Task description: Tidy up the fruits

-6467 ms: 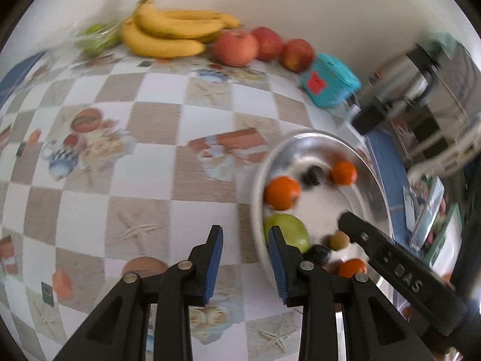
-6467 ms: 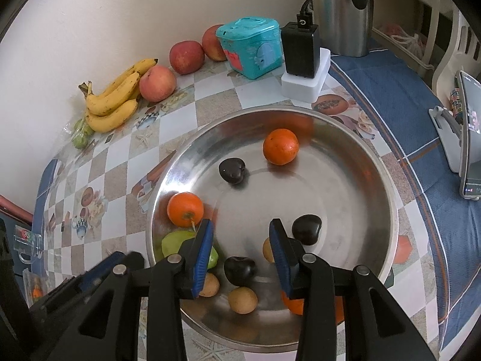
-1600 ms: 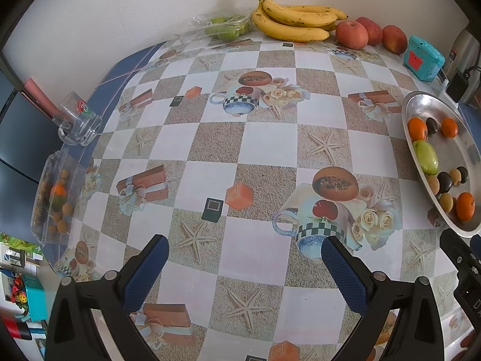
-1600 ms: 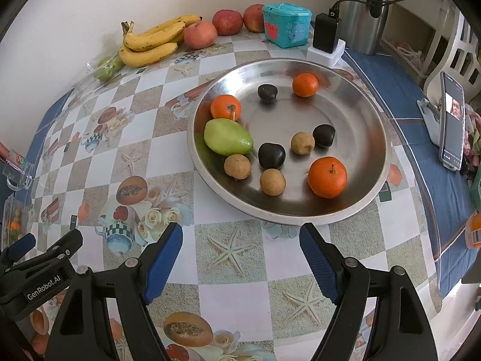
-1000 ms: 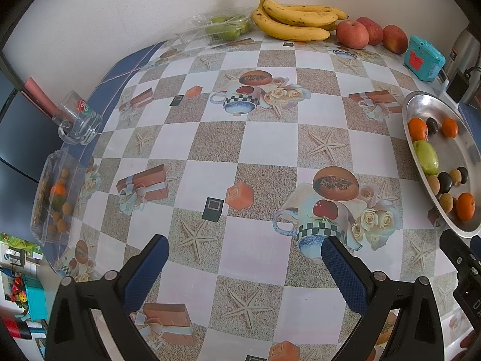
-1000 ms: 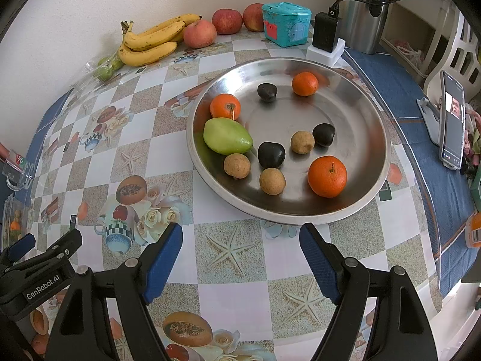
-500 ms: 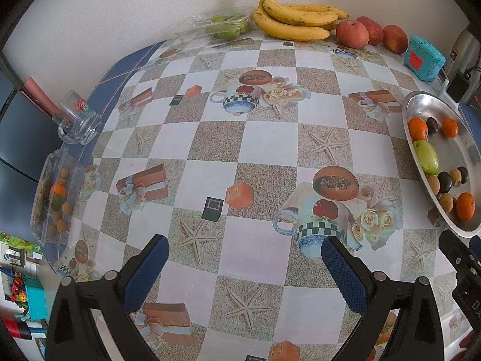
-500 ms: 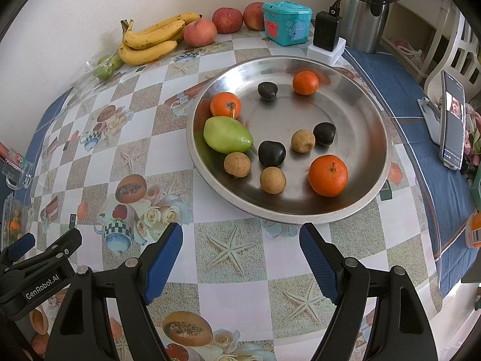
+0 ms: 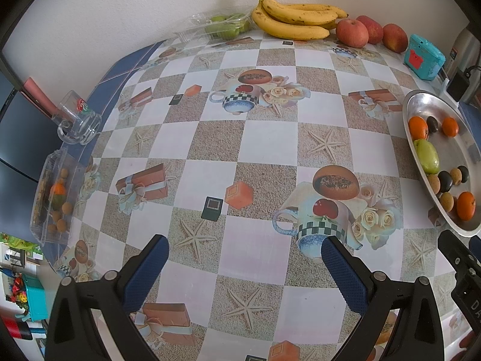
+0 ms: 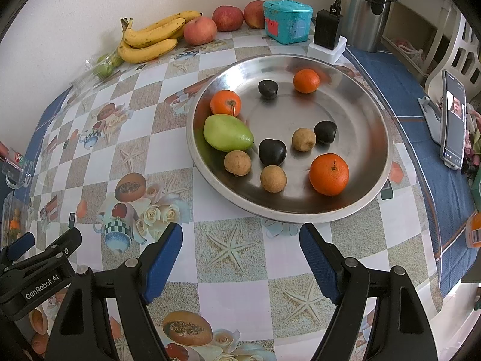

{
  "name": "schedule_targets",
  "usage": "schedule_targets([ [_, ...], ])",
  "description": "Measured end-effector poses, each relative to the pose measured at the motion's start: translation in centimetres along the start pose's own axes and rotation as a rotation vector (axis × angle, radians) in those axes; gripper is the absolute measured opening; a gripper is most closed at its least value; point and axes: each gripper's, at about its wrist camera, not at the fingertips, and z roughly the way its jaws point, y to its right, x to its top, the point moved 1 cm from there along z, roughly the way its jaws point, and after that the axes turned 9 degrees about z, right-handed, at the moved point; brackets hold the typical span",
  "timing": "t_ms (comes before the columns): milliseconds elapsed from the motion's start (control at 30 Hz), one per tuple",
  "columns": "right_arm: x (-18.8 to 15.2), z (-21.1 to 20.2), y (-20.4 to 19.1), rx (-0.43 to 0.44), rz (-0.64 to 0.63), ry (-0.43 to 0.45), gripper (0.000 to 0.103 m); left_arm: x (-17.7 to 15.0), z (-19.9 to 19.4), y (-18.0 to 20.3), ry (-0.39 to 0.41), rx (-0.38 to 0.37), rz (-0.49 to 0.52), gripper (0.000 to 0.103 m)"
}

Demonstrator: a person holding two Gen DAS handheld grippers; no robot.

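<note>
A round metal tray [image 10: 372, 114] holds three oranges, a green mango [image 10: 227, 132], three dark fruits and three small brown fruits. The tray also shows at the right edge of the left wrist view [image 9: 419, 106]. My right gripper [image 10: 240, 246] is open and empty, held above the tablecloth just in front of the tray. My left gripper [image 9: 245, 258] is open and empty over the middle of the table, well left of the tray. Bananas [image 9: 296, 19], three apples [image 9: 351, 33] and a clear pack of green fruit [image 9: 224, 27] lie along the back wall.
A teal box [image 10: 287, 21], a black charger on a white block [image 10: 327, 34] and a steel kettle [image 10: 365, 15] stand behind the tray. A phone on a stand [image 10: 452, 117] is at the right. A glass mug [image 9: 75, 120] and a clear fruit box [image 9: 55, 195] sit at the left edge.
Since 6.5 s ago both grippers have pulled back from the tray and opened wide. Over the last 1.6 s nothing has visibly moved.
</note>
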Motion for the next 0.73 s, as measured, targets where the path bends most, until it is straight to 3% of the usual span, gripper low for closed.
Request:
schedule_targets([
  [733, -0.03, -0.05, 0.00, 0.000, -0.001, -0.002, 0.081, 0.00, -0.28, -0.09, 0.014, -0.006, 0.002, 0.103],
])
